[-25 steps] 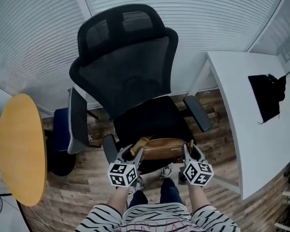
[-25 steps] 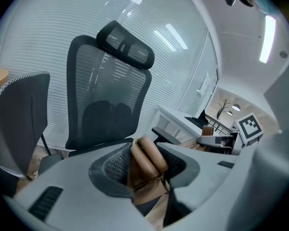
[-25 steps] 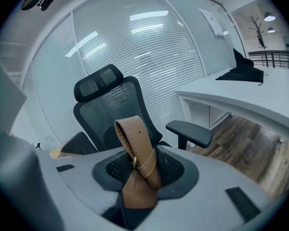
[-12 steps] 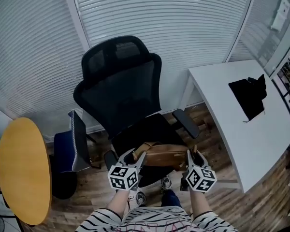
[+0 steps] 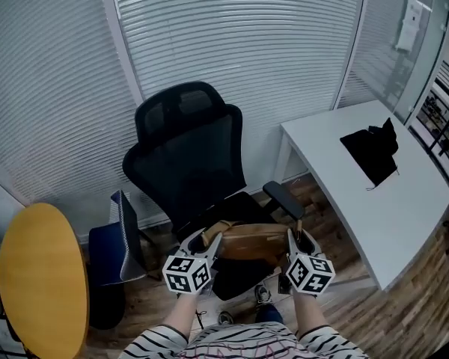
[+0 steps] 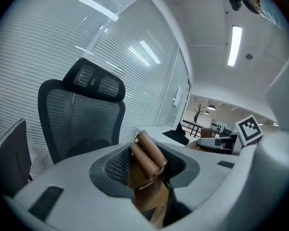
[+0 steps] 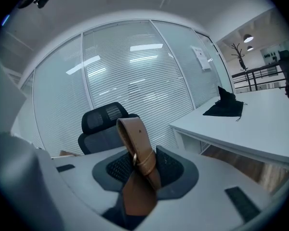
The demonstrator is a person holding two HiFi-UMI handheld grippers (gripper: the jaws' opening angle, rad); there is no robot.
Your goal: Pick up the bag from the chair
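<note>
**Mid-lift: raising the bag off the chair by both ends**

Carrying a brown leather bag (image 5: pixel 253 239) slung roughly level between the left gripper (image 5: pixel 202 244) and the right gripper (image 5: pixel 294 239), just ahead of the person and over the front of the black office chair (image 5: pixel 185 152).

Clamped on the left around a rolled leather handle (image 6: pixel 147 154) at the bag's left end, pinched between the pads. Clamped on the right around a flat buckled strap (image 7: pixel 137 150) at the other end, poking up past the jaws. So both shut on the bag, neither empty.

Looks clear of the seat (image 5: pixel 236 204) in the head view, but hard to confirm with no sight of the gap underneath.

Off to the right, a white desk (image 5: pixel 374 208) with a black cloth (image 5: pixel 370 155) on it. Off to the left, a round yellow table (image 5: pixel 41 283). Both well apart from the bag.

Next, probably:
- Keep both grips firm and matched.
- Raise the two ends together so as not to tip the bag.
- Draw it back toward the body, away from the armrest (image 5: pixel 283 197).

Worth watching the thin strap on the right for sliding through the pads. By this reading, pick-up nearly done; only clearing the chair left.
</note>
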